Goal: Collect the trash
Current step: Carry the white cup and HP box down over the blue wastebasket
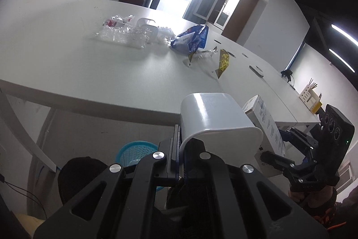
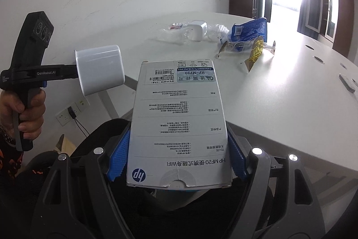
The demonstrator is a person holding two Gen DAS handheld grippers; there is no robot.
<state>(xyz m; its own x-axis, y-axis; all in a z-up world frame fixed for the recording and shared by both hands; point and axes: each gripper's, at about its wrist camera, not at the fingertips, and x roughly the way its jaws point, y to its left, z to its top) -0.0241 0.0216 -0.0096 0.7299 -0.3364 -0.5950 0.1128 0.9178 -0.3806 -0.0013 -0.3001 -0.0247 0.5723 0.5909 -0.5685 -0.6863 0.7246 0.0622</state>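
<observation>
Currently left claw [image 1: 179, 145] pinched shut on rim of smooth white plastic cup [image 1: 214, 118], rounded-rectangular, held off worktop [image 1: 89, 73] edge. Right claw [image 2: 176, 156] clamps flat printed cardboard box [image 2: 179, 118] between ribbed blue pads [image 2: 117, 156]. Ahead of both claws on matte white worktop: crinkled clear plastic [image 1: 120, 34], glossy blue bag [image 1: 192, 38], yellow-patterned wrapper [image 1: 223, 62].

On the table [image 2: 279, 109], a plastic cup [image 2: 197, 31] lies far, left of the snack bag [image 2: 248, 31]; a wrapper [image 2: 257, 53] lies nearer, right.
</observation>
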